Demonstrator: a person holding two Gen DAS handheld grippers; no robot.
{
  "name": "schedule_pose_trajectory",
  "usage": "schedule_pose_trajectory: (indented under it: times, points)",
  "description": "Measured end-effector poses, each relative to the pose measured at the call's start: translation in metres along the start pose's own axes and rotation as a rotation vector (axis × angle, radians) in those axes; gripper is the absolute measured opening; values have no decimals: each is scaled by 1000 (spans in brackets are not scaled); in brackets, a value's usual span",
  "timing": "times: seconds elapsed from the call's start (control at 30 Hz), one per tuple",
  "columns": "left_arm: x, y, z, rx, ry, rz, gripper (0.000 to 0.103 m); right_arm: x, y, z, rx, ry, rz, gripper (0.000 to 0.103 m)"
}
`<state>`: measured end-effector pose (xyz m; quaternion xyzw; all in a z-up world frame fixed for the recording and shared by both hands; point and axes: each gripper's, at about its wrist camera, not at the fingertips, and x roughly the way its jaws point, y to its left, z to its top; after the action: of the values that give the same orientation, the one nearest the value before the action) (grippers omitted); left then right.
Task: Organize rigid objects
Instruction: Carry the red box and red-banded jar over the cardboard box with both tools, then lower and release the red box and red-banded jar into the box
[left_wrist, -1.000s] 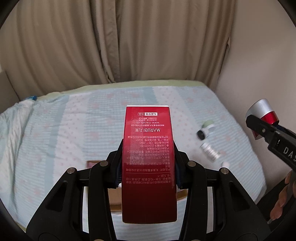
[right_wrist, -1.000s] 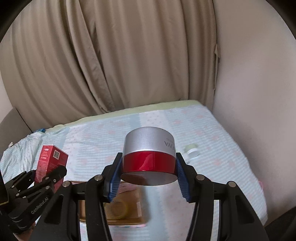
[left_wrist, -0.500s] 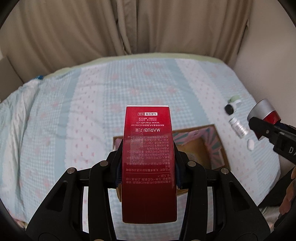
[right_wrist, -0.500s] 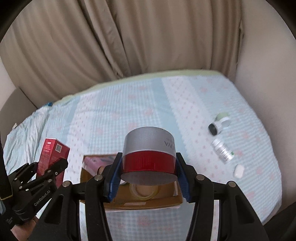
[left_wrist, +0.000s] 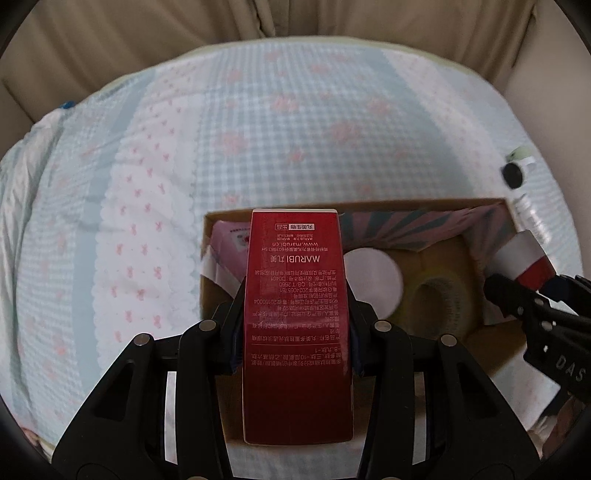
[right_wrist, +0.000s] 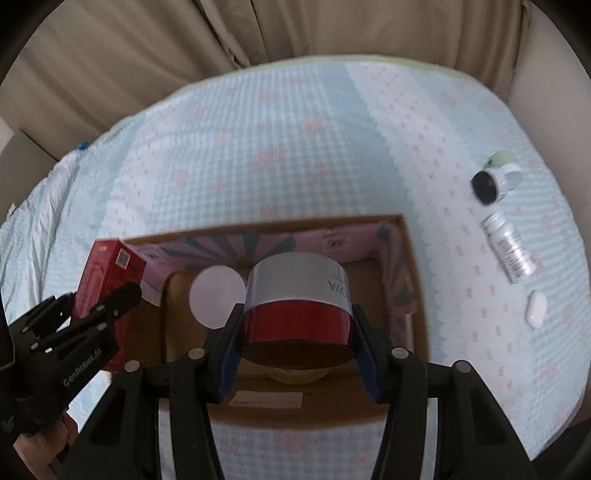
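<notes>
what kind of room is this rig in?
Most likely a bedroom: the open cardboard box sits on a bed with a pale blue checked quilt with pink flowers, beige curtains hang behind it, and small toiletry jars lie on the covers.

A tall red carton (left_wrist: 297, 325) printed with white text and the name MARUBI stands clamped between jaws above the left part of an open cardboard box (right_wrist: 415, 288). A round jar (right_wrist: 297, 299), silver above and glossy red below, is gripped over the box's middle. Inside the box lie a white disc (right_wrist: 218, 297), a tape roll (left_wrist: 437, 299) and a pink packet (left_wrist: 231, 245). On the bed to the box's right lie a black-capped pot (right_wrist: 495, 182), a silvery bottle (right_wrist: 509, 249) on its side and a small white case (right_wrist: 536, 308).
</notes>
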<state>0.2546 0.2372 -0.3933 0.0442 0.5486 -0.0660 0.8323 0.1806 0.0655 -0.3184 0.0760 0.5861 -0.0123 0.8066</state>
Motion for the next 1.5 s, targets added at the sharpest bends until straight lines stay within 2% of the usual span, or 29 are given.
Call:
schedule_pose_trajectory:
  times: [0.03, 0.13, 0.3, 0.5, 0.6, 0.67, 0.7, 0.73, 0.77, 0.8, 0.83, 0.9, 0.93, 1.13, 1.5]
  points:
    - [11, 1, 0, -5, 11, 16, 39, 6, 0, -1, -1, 7, 2, 49]
    - [31, 8, 1, -61, 41, 5, 39, 26, -1, -4, 6, 30, 8, 49]
    - [56, 11, 2, -71, 76, 16, 39, 49, -3, -9, 11, 56, 3, 50]
    - [62, -2, 5, -10, 104, 14, 39, 59, 0, -11, -28, 72, 0, 50]
    - [64, -5, 6, -2, 134, 41, 39, 57, 3, -9, -35, 69, 9, 50]
    - [66, -5, 6, -1, 158, 21, 41, 56, 6, -8, -49, 62, -7, 50]
    - [64, -6, 6, 4, 154, 21, 49, 57, 7, -8, -59, 59, -12, 50]
    - [61, -6, 7, 16, 138, 44, 78, 56, 8, -9, -74, 49, -5, 53]
    - [58, -5, 8, 19, 123, 15, 93, 55, 9, -9, -83, 37, -1, 69]
    - [55, -5, 8, 16, 113, -25, 102, 53, 9, -10, -95, 18, 0, 100]
    - [50, -6, 9, 20, 99, -67, 103, 52, 9, -12, -113, 14, 22, 103]
    - [47, -13, 10, 59, 91, -1, 103, 50, 5, -12, -112, -2, 43, 103]
    - [47, -15, 10, 74, 92, 0, 103, 50, 4, -12, -115, 3, 40, 103]
    - [44, -9, 6, 27, 116, -22, 103, 43, 4, -17, -122, 4, 38, 103]
    - [33, -8, 8, 17, 92, -24, 103, 36, 10, -25, -173, -19, 36, 103]
